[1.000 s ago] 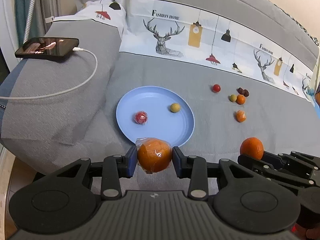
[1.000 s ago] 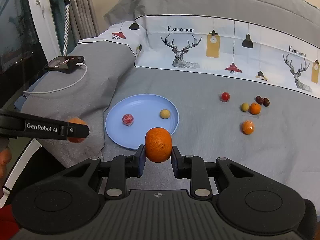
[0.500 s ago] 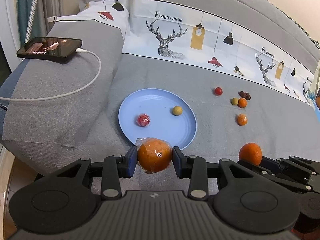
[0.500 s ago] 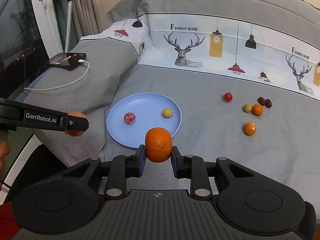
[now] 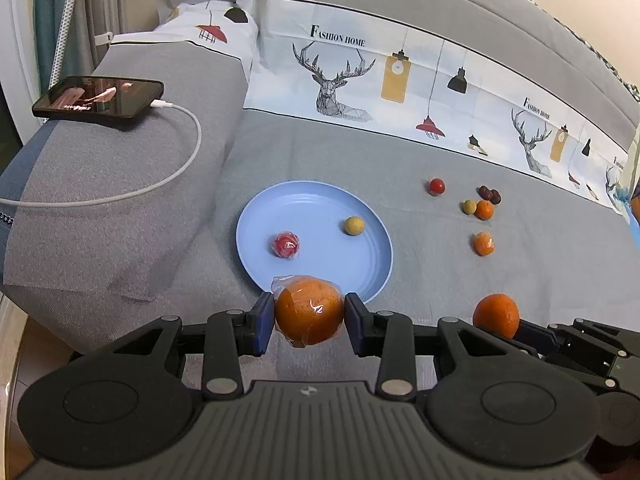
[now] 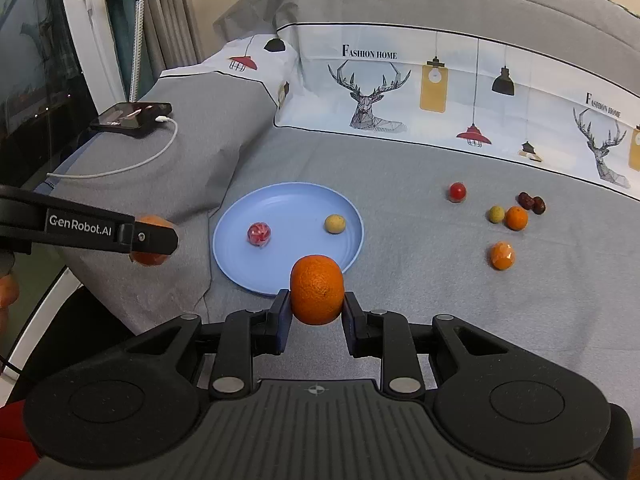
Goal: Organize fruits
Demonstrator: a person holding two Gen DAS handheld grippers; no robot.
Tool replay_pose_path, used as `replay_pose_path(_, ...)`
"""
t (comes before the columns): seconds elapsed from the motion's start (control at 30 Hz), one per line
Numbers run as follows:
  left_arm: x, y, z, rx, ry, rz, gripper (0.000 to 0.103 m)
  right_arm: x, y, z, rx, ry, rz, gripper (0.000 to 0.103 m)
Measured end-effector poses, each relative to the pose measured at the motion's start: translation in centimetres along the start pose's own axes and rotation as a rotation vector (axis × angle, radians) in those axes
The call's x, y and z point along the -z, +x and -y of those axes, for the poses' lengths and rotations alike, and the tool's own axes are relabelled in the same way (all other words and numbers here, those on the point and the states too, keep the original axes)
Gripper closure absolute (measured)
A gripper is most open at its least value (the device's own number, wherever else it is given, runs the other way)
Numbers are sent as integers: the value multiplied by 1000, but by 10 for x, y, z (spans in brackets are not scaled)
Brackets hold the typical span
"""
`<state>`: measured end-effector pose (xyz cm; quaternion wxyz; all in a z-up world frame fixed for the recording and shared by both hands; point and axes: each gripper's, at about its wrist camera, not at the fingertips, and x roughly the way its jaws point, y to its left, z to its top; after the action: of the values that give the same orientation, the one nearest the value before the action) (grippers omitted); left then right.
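Observation:
My left gripper (image 5: 309, 320) is shut on a plastic-wrapped orange (image 5: 309, 309), held just in front of the near rim of a light blue plate (image 5: 320, 252). My right gripper (image 6: 317, 312) is shut on a bare orange (image 6: 317, 289), also near the plate (image 6: 296, 216). On the plate lie a wrapped red fruit (image 5: 286, 244) and a yellowish round fruit (image 5: 354, 225). In the left wrist view the right gripper's orange (image 5: 496, 315) shows at lower right. In the right wrist view the left gripper's finger (image 6: 148, 236) shows at the left.
Right of the plate on the grey bedspread lie a red fruit (image 5: 437, 186), a small green fruit (image 5: 469, 206), two small oranges (image 5: 484, 210), (image 5: 483, 243) and dark dates (image 5: 490, 194). A phone (image 5: 98, 97) with a white cable (image 5: 176, 168) rests on a cushion at the left.
Both views have shifted slightly, so the plate and phone sit a little further right in the pictures. Both grips are unchanged.

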<state>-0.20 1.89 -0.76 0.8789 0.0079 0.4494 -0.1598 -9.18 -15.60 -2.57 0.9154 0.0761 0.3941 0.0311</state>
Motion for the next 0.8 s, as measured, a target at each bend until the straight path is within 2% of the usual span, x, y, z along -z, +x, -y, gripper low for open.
replay_pose_path(0.37,-12,10,0,-4,-5,1,61,-2,11,2,7,18,-17,75)
replay_pose_path(0.8,-40,44,-2,-22,2,-14,61,-17,44,3,-1,15,-30,75)
